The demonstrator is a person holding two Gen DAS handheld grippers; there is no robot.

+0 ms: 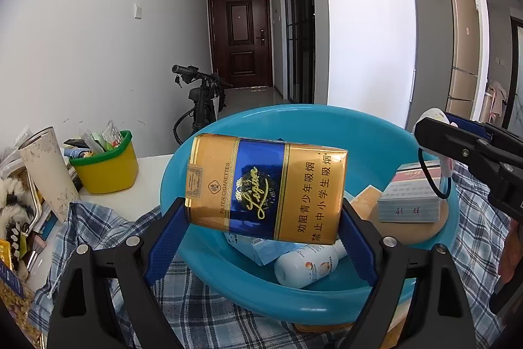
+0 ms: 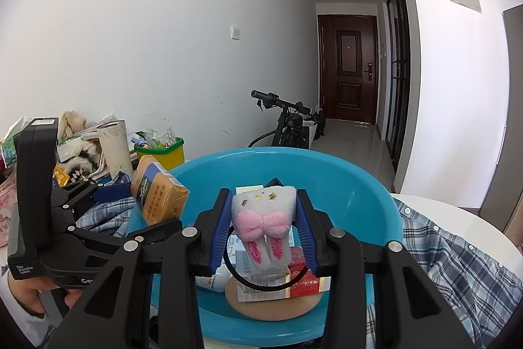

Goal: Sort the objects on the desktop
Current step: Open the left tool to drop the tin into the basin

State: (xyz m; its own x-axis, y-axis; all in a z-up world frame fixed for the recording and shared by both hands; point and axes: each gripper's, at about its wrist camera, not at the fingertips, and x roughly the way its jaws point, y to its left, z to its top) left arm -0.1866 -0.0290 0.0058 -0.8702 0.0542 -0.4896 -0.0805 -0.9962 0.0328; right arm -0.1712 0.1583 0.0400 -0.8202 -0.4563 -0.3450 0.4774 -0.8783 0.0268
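The left gripper (image 1: 264,215) has its jaws pinching a gold-and-blue cigarette pack (image 1: 266,188) by its two short ends, holding it tilted in the air above the blue basin (image 1: 327,120). In the right wrist view that same pack sits at about ten o'clock from the basin's middle, over the near-left rim.

The right gripper (image 2: 264,231) has its jaws clamped on a small plush toy (image 2: 263,218), grey-white with a pink bow, and a black elastic loop (image 2: 261,283) hangs below it. It is held over the basin's inside, above a red-and-white cigarette box (image 2: 304,280) that lies on a round tan disc (image 2: 274,309) at the bottom. A white bottle (image 1: 307,264) lies on its side in the basin too, at around six o'clock in the left wrist view.

The basin rests on a plaid shirt (image 2: 457,257) spread across the white counter (image 1: 130,201). Off at nine o'clock stand a yellow bin (image 1: 104,165) stuffed with packets and a pale tumbler (image 1: 49,172).
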